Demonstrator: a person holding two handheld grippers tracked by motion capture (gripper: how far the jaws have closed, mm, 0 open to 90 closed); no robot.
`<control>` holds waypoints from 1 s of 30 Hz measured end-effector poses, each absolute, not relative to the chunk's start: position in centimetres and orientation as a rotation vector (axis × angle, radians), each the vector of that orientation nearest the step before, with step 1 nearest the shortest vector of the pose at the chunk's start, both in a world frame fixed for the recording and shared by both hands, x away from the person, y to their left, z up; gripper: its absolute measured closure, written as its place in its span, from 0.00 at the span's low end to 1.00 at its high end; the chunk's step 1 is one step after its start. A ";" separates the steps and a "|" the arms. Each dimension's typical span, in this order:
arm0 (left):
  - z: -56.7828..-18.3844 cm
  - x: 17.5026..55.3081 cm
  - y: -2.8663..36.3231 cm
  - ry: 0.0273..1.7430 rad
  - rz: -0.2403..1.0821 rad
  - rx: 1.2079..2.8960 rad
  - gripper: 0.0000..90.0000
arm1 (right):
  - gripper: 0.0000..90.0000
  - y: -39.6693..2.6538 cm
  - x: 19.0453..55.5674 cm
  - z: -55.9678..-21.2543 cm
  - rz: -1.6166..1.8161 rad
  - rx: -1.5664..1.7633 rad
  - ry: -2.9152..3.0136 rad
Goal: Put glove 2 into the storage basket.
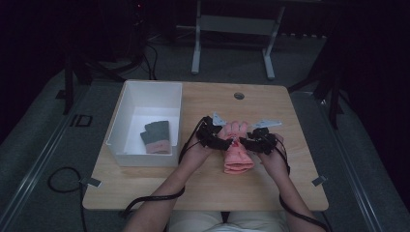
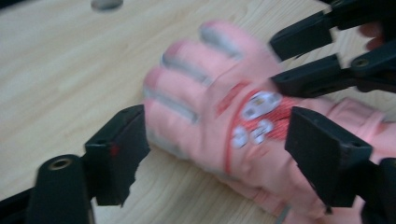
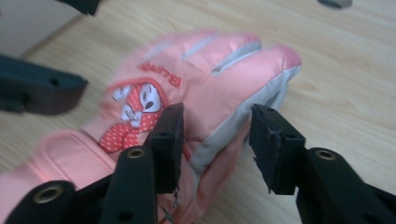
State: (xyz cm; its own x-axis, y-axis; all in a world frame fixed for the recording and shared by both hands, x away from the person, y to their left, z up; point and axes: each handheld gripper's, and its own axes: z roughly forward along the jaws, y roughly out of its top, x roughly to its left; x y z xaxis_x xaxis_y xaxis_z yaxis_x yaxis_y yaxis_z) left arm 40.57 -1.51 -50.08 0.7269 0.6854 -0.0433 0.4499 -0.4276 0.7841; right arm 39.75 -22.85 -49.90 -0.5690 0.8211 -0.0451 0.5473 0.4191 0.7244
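A pink child's glove with grey finger strips and a red cartoon patch lies flat on the wooden table, fingers pointing away from the person. My left gripper is at its left side. In the left gripper view that gripper is open, its jaws standing wide on either side of the glove's back. My right gripper is at the glove's right side. In the right gripper view it is open, jaws straddling the grey-trimmed edge of the glove.
A white open bin stands on the table's left part, with a dark grey glove with a pink cuff inside. A round cable hole sits near the table's far edge. Cables trail off the near edge.
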 end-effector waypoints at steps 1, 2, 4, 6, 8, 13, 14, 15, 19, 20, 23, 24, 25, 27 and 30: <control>-50.4 40.7 -1.5 0.866 0.343 2.103 0.22 | 0.59 -23.1 39.8 -50.1 0.944 1.176 2.295; -50.7 40.9 -1.5 0.884 0.318 2.103 0.22 | 0.58 -23.4 39.9 -50.2 0.953 1.194 2.303; -51.5 41.2 -1.6 0.917 0.265 2.112 0.22 | 0.58 -23.6 40.1 -50.3 0.957 1.190 2.316; -52.1 41.5 -1.7 0.946 0.225 2.130 0.22 | 0.57 -23.3 40.3 -50.6 0.943 1.180 2.338; -52.6 41.7 -1.8 0.978 0.217 2.146 0.24 | 0.54 -23.1 40.5 -51.0 0.923 1.173 2.364; -54.1 42.4 -1.7 1.059 0.075 2.136 0.27 | 0.52 -23.1 40.9 -51.9 0.920 1.242 2.399; -54.4 42.7 -1.7 1.073 0.050 2.131 0.27 | 0.52 -23.1 41.0 -52.2 0.923 1.242 2.411; -54.6 42.9 -1.8 1.077 0.024 2.128 0.28 | 0.53 -23.1 41.1 -52.4 0.932 1.258 2.412; -55.0 43.9 -2.0 1.042 -0.124 2.119 0.45 | 0.64 -23.2 41.2 -52.8 0.976 1.293 2.427; -55.0 44.0 -2.1 1.027 -0.128 2.124 0.48 | 0.67 -23.2 41.1 -52.8 0.974 1.280 2.429; -54.5 43.7 -2.4 0.977 -0.112 2.132 0.68 | 0.73 -23.0 40.8 -52.8 0.988 1.276 2.415; -54.3 43.6 -2.6 0.969 -0.091 2.142 0.74 | 0.74 -23.0 40.8 -52.8 0.994 1.285 2.407; -54.1 43.4 -2.7 0.967 -0.074 2.151 0.79 | 0.75 -23.0 40.7 -52.8 1.003 1.294 2.399; -54.0 43.3 -2.8 0.972 -0.066 2.149 0.84 | 0.76 -23.1 40.7 -52.7 1.012 1.323 2.387; -53.3 43.2 -3.0 0.961 -0.052 2.163 0.86 | 0.78 -23.1 40.7 -52.4 1.013 1.342 2.385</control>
